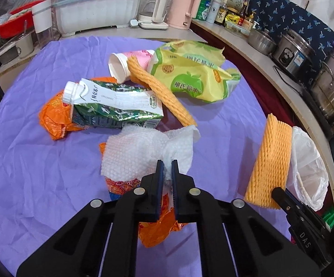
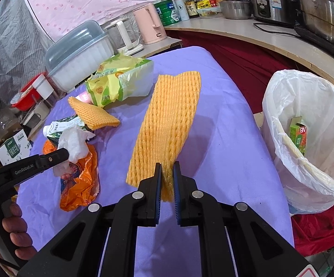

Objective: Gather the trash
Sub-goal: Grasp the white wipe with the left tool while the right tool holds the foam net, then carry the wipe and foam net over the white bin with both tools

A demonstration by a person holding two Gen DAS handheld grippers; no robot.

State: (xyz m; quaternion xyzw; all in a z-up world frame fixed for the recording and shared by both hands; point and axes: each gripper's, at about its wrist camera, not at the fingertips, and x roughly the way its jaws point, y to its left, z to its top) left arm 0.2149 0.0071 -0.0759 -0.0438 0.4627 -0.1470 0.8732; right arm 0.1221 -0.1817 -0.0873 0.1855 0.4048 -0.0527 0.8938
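Holding a crumpled white paper towel (image 1: 143, 154) between its narrowed jaws, our left gripper (image 1: 166, 170) sits low over the purple cloth (image 1: 28, 173) on the counter, the towel bunched just ahead of the fingertips and lying over an orange snack wrapper (image 1: 157, 230). Beyond the towel we see a green milk carton (image 1: 118, 106), a second orange foam net (image 1: 162, 92), a pink paper cup (image 1: 130, 63) and a yellow-green snack bag (image 1: 190, 76). Our right gripper (image 2: 167, 173) pinches the near end of an orange foam fruit net (image 2: 167, 124), which stretches away from the jaws above the cloth. Just right of it, off the counter's edge, stands the trash bin with a white liner (image 2: 282, 106), a green drink box (image 2: 298, 136) inside.
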